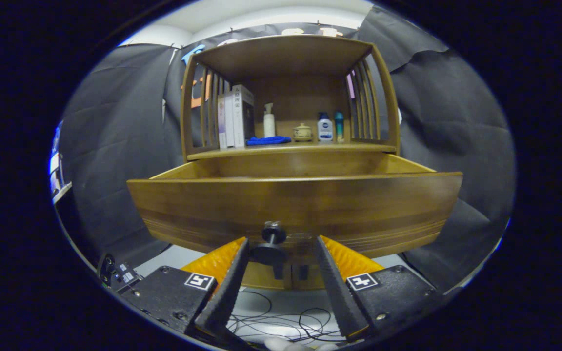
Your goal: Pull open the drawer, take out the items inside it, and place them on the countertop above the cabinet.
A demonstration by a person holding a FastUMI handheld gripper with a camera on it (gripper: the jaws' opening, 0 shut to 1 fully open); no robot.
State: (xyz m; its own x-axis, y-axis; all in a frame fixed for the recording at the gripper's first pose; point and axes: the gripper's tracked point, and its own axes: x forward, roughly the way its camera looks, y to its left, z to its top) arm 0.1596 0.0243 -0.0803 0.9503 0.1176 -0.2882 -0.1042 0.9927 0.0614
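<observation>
Drawer pulled out, gripper (281, 246) standing wide at the knob.

The drawer (294, 207) juts well forward from the cabinet, its dark round knob (273, 233) sitting between the two black fingers (227, 287), which stand apart with a gap either side, touching nothing. The drawer's inside is hidden behind its front from here, so I cannot tell what lies in it. Above the drawer, on the countertop (291, 147): books (234, 117) with spine lettering too small to read, a blue cloth (267, 141), a white pump bottle (269, 121), a small lidded jar (302, 131), a white bottle with a blue label (325, 127), possibly Nivea, and a teal bottle (339, 126). Below the drawer, cables (281, 319) trail on the floor.
</observation>
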